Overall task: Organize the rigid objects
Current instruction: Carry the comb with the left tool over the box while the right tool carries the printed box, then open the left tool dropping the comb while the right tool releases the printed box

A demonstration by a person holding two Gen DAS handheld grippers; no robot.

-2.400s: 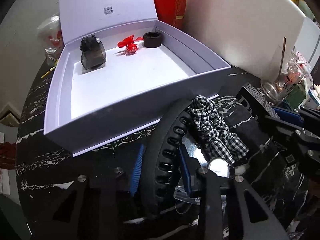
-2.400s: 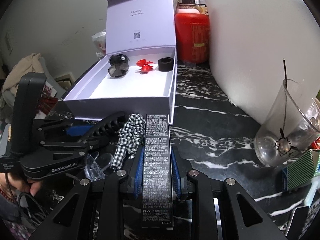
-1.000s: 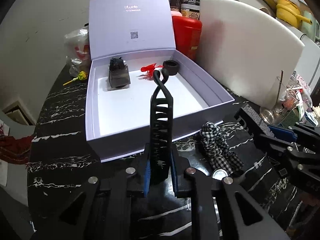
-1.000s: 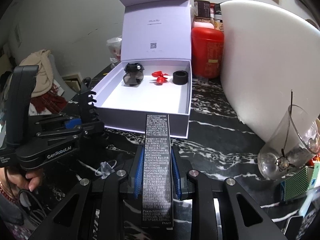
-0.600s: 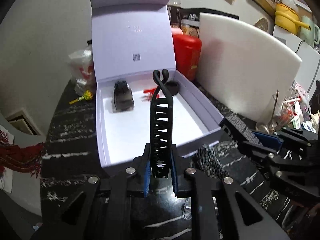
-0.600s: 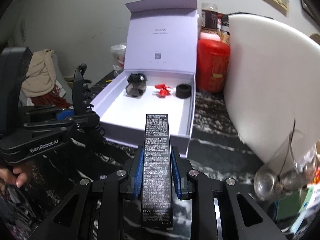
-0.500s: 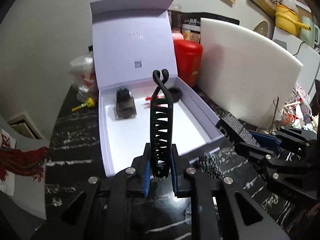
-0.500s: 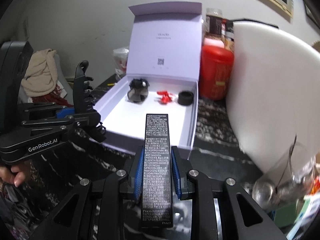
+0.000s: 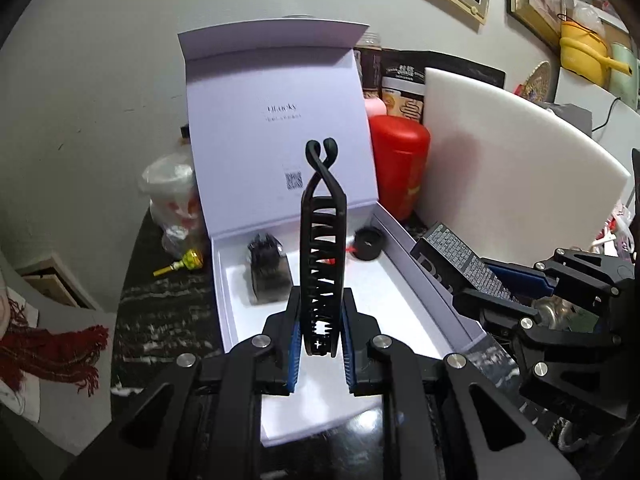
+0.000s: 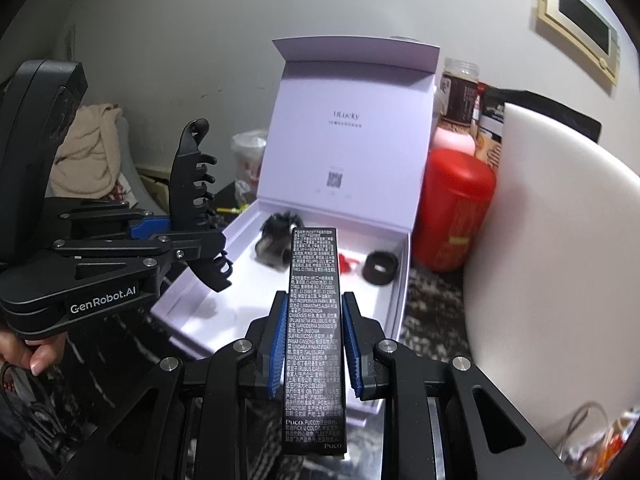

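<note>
Both grippers lifted higher above the open lavender cardboard box [image 9: 434, 292], left gripper [image 9: 319, 344] clamped on upright black toothed plastic hair clip [image 9: 322, 248], right gripper [image 10: 314, 350] clamped on long black printed carton [image 10: 314, 336], left-wrist view alone shows yellow pot [image 9: 586, 54].

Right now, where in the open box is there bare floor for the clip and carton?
The gift box floor is bare in front, toward the near wall. The back row is crowded: dark container, red piece, black ring.
</note>
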